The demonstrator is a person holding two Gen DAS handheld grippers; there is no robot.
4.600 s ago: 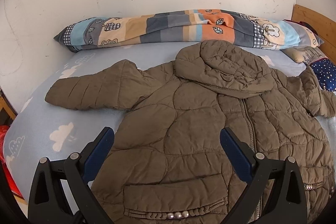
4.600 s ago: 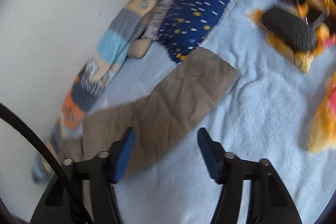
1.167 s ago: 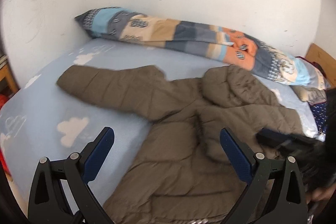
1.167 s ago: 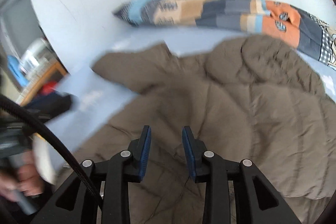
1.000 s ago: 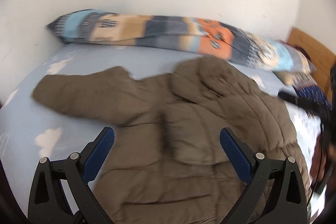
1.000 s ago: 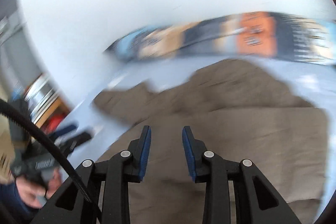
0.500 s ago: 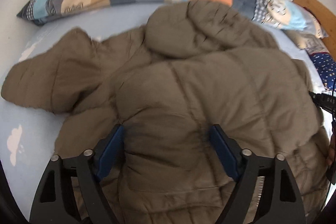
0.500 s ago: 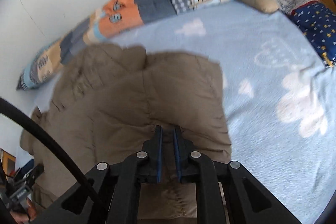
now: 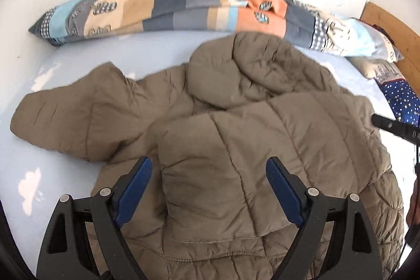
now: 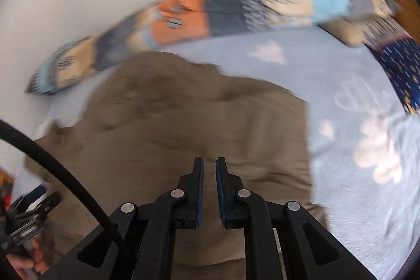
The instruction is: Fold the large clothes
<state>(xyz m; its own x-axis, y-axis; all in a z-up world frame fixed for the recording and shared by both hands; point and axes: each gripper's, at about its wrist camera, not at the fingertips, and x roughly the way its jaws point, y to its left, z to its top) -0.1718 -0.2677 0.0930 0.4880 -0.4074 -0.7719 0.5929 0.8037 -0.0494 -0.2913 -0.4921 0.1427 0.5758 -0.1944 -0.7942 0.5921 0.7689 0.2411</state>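
Left gripper (image 9: 208, 188) fingers spread apart above the brown jacket (image 9: 236, 127) on the bed (image 9: 52, 169); right gripper (image 10: 209, 169) fingers together, empty.

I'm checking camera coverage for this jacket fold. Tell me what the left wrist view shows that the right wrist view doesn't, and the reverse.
Only the left wrist view: the jacket's outstretched sleeve lying on the sheet, its hood, and the left gripper with jaws open above the jacket.

Only the right wrist view: the right gripper, jaws shut with nothing between them, and the jacket's straight folded edge.

Both: the brown jacket, the patchwork pillow and the blue cloud sheet.
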